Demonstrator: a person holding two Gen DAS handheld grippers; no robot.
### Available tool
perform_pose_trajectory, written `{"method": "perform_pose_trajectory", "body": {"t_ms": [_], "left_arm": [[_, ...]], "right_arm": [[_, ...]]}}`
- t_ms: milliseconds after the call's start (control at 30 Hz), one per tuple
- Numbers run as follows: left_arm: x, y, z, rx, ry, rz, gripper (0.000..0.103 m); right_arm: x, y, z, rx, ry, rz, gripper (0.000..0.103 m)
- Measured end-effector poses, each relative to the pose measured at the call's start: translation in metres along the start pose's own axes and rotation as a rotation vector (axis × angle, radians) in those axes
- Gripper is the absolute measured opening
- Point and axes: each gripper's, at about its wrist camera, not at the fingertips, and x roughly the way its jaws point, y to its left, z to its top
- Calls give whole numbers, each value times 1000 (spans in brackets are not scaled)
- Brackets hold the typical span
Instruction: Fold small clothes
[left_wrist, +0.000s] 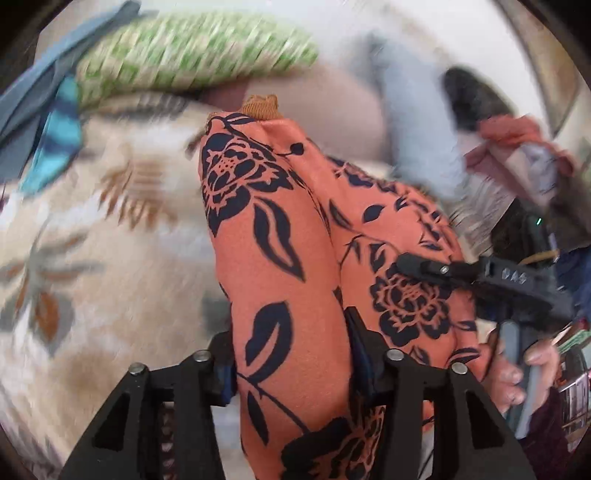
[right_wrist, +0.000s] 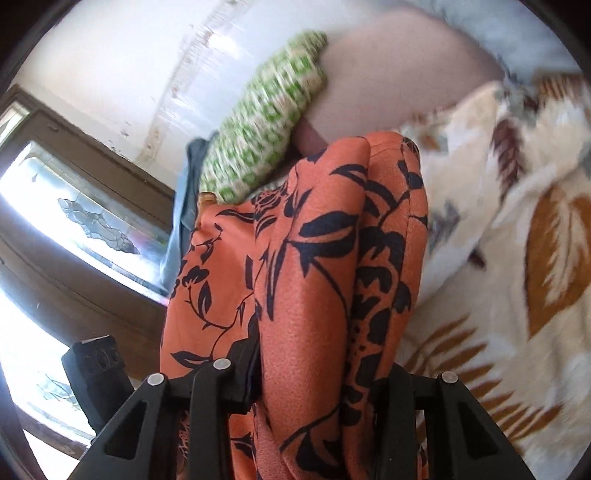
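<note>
Orange floral garment (left_wrist: 280, 258) hangs bunched over the bed's blanket (left_wrist: 92, 229), long axis running straight ahead from my left tongs (left_wrist: 291, 354) and right tongs (right_wrist: 314, 373), both clamped on it side by side.

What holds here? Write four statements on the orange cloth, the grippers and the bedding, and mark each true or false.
1. Both grippers grip the orange floral garment. True: the left gripper and the right gripper each have it bunched between their fingers.
2. The garment is plain orange. False: it has dark flowers and leaves.
3. A green-patterned pillow lies beyond the garment. True.
4. The blanket is solid blue. False: it is cream with brown leaves.
</note>
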Motion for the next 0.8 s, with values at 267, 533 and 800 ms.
{"method": "perform_pose_trajectory", "body": {"t_ms": [267,533,800], "left_arm": [[-28,13,8,-9,-164,158,77],[25,7,45,34,-160,281,77],[66,51,47,-128,21,185,88]], "right_arm": [[-4,-13,12,30,-41,-229,64],[10,17,21,-89,-114,-84,31],[52,-50,29,23,-9,-188,17]]}}
